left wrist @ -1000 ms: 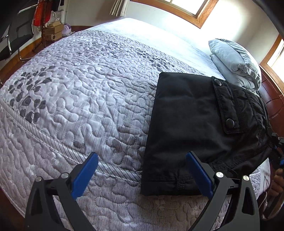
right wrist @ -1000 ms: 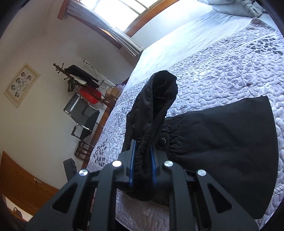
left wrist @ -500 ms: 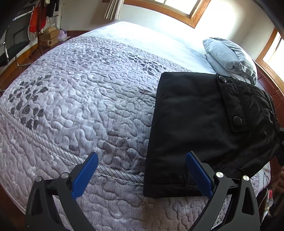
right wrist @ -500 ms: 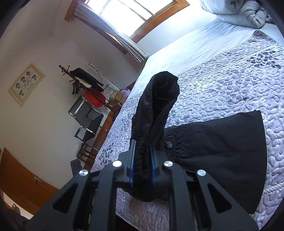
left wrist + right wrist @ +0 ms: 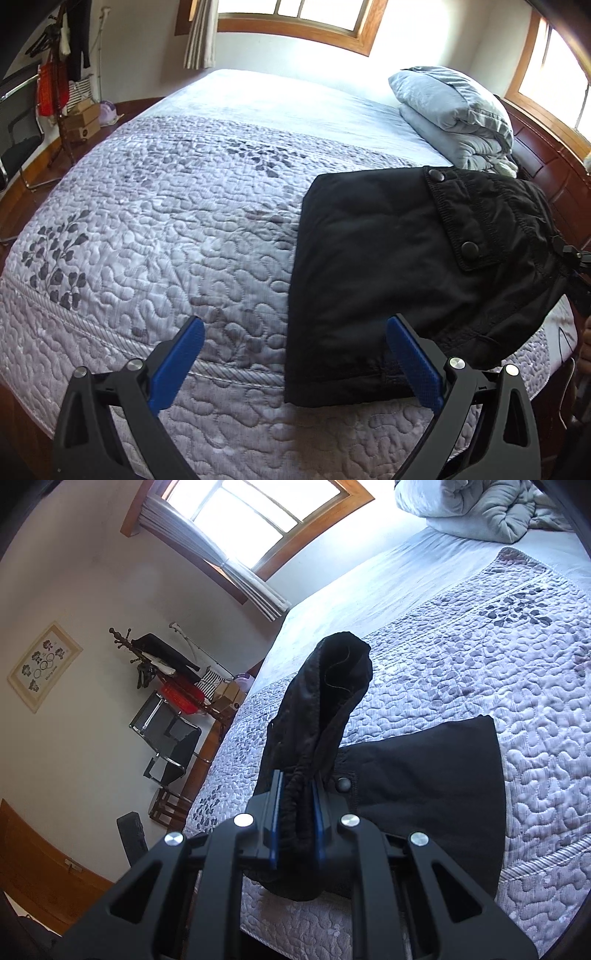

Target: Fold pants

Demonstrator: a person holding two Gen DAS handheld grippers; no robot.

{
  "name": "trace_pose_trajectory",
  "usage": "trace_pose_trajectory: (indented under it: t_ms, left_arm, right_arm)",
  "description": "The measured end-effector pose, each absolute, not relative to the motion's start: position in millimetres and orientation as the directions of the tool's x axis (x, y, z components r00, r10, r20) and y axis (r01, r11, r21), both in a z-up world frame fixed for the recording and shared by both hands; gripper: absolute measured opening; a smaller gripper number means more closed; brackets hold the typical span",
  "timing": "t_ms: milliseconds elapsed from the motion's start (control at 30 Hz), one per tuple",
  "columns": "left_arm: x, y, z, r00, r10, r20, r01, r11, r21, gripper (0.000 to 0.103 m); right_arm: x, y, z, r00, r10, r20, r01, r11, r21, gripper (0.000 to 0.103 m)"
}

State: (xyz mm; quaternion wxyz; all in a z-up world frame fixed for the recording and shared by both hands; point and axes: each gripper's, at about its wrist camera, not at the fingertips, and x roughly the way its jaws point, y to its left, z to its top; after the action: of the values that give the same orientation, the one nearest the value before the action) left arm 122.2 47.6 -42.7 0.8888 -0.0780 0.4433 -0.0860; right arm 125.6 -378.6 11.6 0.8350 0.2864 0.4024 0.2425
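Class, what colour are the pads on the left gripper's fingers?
Blue, on black plastic fingers; the left wrist view shows them best.

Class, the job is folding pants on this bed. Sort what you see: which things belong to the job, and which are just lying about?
In the job:
pants
right tool, clamped on the pants
left tool, open
bed

Lying about:
folded duvet
chair
coat rack
boxes
picture
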Motion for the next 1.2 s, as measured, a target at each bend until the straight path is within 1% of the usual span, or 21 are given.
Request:
trace_pose_trajectory:
  t_ms: [433, 700, 900, 1067, 1200]
  left_arm:
    - [116.4, 14.5, -30.7, 0.606, -0.252, -0.755, 0.157, 0.968, -0.196, 0.099]
    - [118.7, 10.4, -29.8, 0.606, -0.252, -0.754, 0.166, 0.968, -0.19, 0.099]
    - [123.2, 12.0, -38.6, 0.588, -0.243, -0.771, 0.155, 0.97, -0.187, 0.099]
    - [128.4, 20.1, -55.7, 0.557, -0.211, -0.803, 0.123, 0.977, -0.172, 0.099]
    - [131.6, 29.6, -68.2, 0.527, -0.216, -0.822, 0.089, 0.976, -0.199, 0.099]
  right_arm:
    - [116.6, -409.8, -0.1, 0.571, 0.595, -0.566, -0.121, 0.743, 0.659, 0.013]
    - [116.8, -423.6, -15.1, 0.574, 0.583, -0.575, -0.079, 0.739, 0.669, 0.013]
    - [116.0, -428.2, -23.5, 0.572, 0.579, -0.58, -0.061, 0.736, 0.674, 0.013]
    - [112.7, -430.2, -23.2, 0.576, 0.579, -0.577, -0.057, 0.733, 0.678, 0.013]
    - [111.1, -433.7, -24.9, 0.579, 0.574, -0.579, -0.047, 0.732, 0.68, 0.013]
